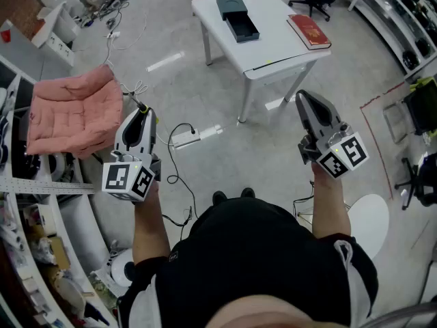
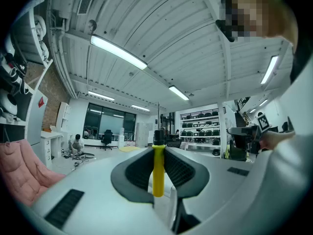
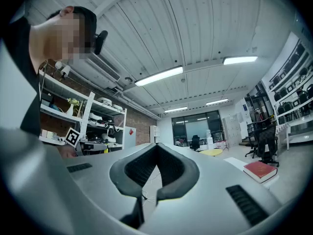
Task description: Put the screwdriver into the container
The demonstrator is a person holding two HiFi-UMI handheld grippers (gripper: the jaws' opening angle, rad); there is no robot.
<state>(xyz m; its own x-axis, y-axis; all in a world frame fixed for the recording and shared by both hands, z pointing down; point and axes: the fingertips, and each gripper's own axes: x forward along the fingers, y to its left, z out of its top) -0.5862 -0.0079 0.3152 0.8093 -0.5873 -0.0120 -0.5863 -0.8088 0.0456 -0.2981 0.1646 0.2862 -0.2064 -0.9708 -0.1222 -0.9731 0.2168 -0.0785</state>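
Yellow screwdriver [image 2: 157,173] upright in upturned left claw [image 2: 158,150]

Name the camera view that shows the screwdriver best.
Left gripper view: the screwdriver sits clamped by its yellow handle in the left tool, shaft pointing away. Head view shows only its end poking past that tool; right gripper view shows nothing of it.

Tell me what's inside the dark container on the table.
In the container, the open tray looks empty; the half under its cover is hidden. The screwdriver is clamped in the left gripper.
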